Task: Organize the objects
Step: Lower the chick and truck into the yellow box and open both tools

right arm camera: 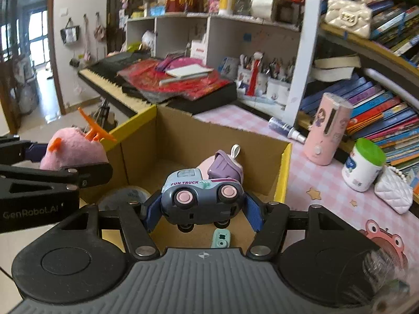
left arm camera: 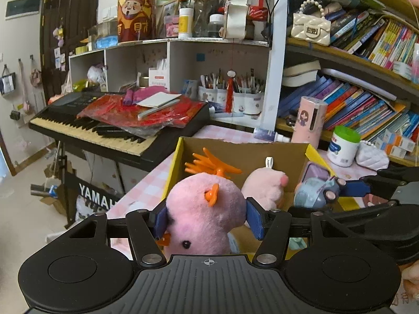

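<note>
You're midway: your left gripper [left arm camera: 207, 221] clamps the pink plush [left arm camera: 204, 209], your right gripper [right arm camera: 200, 210] the toy truck [right arm camera: 200, 196], both jaws over the cardboard box [right arm camera: 284, 167], unreleased

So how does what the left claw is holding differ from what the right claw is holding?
The left claw grips a soft pink plush toy with orange trim; the right claw grips a hard grey-blue toy truck with pink wheels. The plush bulges past its pads; the truck fits between them. Both are clamped above the cardboard box.

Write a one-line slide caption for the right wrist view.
Right gripper holds a toy truck above the open cardboard box.
</note>
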`<state>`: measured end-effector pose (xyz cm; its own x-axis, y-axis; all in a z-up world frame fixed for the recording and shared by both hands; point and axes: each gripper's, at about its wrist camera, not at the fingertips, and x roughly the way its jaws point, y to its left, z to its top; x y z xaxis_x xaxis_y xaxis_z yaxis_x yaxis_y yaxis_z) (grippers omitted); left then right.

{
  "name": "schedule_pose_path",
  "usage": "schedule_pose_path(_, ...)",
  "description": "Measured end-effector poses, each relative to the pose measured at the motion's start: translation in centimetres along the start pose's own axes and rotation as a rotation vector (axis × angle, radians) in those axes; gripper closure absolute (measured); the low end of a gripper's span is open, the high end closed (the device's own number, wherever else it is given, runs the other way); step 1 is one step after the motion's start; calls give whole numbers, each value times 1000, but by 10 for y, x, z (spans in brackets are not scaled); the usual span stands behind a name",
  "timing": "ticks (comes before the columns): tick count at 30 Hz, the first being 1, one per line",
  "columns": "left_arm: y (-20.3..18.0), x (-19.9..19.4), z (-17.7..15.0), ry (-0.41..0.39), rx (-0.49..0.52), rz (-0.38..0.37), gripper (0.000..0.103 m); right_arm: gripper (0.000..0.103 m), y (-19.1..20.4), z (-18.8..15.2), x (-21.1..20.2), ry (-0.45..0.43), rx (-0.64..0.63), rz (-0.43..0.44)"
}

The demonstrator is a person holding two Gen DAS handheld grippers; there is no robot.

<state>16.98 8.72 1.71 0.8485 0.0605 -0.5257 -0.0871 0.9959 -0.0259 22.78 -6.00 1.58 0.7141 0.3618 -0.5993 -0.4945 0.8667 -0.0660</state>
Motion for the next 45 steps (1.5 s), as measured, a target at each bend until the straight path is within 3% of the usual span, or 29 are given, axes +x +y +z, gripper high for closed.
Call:
schedule_pose_path(6, -4, 14, 4, 13, 35, 14, 44, 42, 0, -1, 23, 54, -70, 27)
schedule_pose_path(14, -11, 37, 1, 61, 82, 20, 44, 42, -4, -3, 42, 95, -69, 74)
schedule_pose_path(17, -2, 46, -1, 106, 20, -1, 44, 42, -6, -3, 43, 96, -63, 99)
schedule_pose_path(23, -2, 50, -3, 118, 13, -11, 42, 41, -10, -4, 45, 104, -36, 128)
schedule_pose_path(26, -1, 48, -3, 111, 5, -16, 38, 41, -10, -4, 45, 106, -42, 135)
schedule_pose_path(32, -3, 41, -1, 79, -11, -24, 19, 41, -9, -3, 46, 107, -47, 143)
schedule_pose_path(39, -6, 21, 3, 32, 0, -40, 18, 36, -9, -5, 39, 102, -11, 133)
schedule_pose_path(45, 2, -8, 2, -21, -43, -35, 14, 35, -5, -8, 9, 20, 22, 102)
